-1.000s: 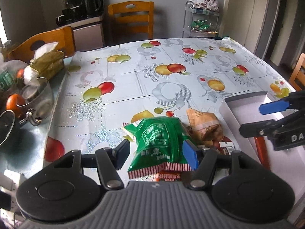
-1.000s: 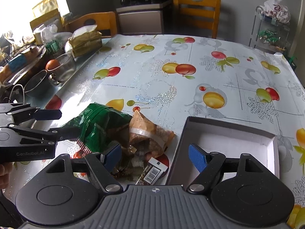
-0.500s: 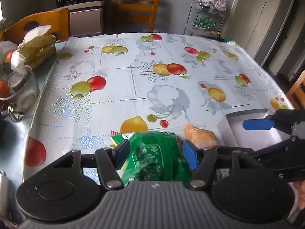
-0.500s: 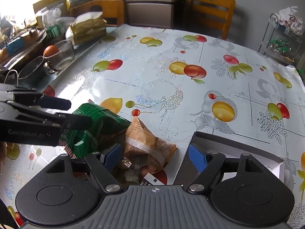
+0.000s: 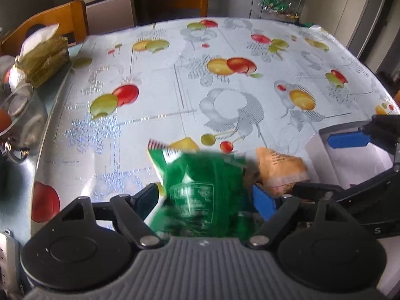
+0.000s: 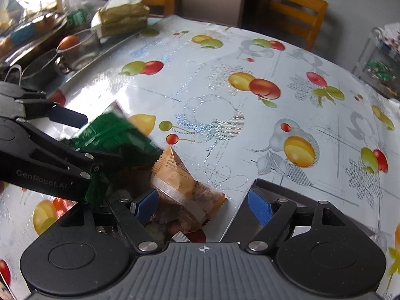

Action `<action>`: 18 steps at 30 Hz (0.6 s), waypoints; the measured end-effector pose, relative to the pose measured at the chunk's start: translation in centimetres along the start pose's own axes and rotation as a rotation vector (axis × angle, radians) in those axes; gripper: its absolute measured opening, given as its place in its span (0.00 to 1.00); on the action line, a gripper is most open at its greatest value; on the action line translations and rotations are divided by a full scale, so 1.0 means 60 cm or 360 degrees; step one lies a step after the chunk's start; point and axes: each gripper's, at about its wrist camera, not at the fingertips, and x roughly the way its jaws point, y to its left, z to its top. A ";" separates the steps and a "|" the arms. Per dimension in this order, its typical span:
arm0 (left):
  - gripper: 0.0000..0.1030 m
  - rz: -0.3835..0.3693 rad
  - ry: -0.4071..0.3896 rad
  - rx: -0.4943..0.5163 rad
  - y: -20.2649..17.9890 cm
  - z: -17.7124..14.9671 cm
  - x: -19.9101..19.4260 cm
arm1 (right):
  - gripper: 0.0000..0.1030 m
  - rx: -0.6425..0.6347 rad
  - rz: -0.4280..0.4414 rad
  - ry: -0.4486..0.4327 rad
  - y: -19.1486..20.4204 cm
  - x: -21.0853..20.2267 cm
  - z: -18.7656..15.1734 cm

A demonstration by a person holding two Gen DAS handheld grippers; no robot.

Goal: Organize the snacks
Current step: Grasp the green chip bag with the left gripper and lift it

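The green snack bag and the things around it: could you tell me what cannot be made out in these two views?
- Green snack bag: print blurred in both views; its lower end is hidden behind the left gripper body.
- Left grip: contact with the bag unclear.
- Small wrappers under the orange packet: shadowed, partly hidden by the right gripper.
- White box: inside largely hidden by the right gripper.

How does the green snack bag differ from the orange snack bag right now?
The green bag sits between the fingers of the left hand-held gripper; the orange bag lies in front of the open right hand-held gripper, not between its fingers. The green bag looks larger and is blurred; the orange bag is sharp and has a pale band. Both are crinkled packets beside the box.
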 end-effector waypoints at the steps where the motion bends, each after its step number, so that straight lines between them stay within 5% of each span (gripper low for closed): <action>1: 0.81 -0.0001 0.0008 -0.0008 0.001 -0.001 0.004 | 0.77 -0.0029 0.0006 -0.0002 0.002 0.002 0.001; 18: 0.82 -0.0128 0.0013 -0.0060 0.022 -0.002 0.032 | 0.70 -0.0289 0.0099 0.0045 0.033 0.040 0.007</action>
